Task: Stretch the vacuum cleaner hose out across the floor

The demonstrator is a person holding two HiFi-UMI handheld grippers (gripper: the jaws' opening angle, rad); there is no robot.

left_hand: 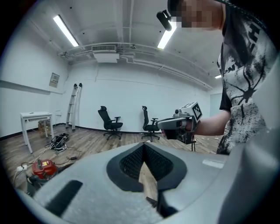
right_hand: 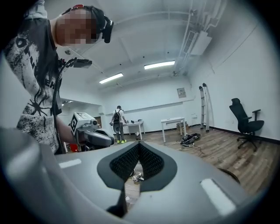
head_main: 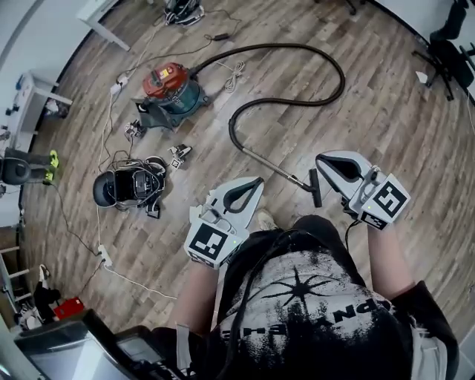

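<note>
A red and teal vacuum cleaner [head_main: 172, 89] stands on the wooden floor at upper left, also seen low on the left in the left gripper view [left_hand: 43, 168]. Its black hose [head_main: 335, 74] loops to the right and curls back. It ends in a metal wand [head_main: 271, 165] with a black floor nozzle [head_main: 315, 187] between my two grippers. My left gripper [head_main: 257, 180] is shut and empty, left of the nozzle. My right gripper [head_main: 320, 158] is shut and empty, just right of and above the nozzle. Each gripper shows in the other's view: the right gripper [left_hand: 177, 124] and the left gripper [right_hand: 89, 133].
A black round machine [head_main: 130, 185] with cables lies at left, beside small parts [head_main: 179, 153] and a white power strip [head_main: 104, 256]. Black office chairs [head_main: 447, 46] stand at upper right, a white table [head_main: 100, 13] at upper left. Another person [right_hand: 117, 120] stands far back.
</note>
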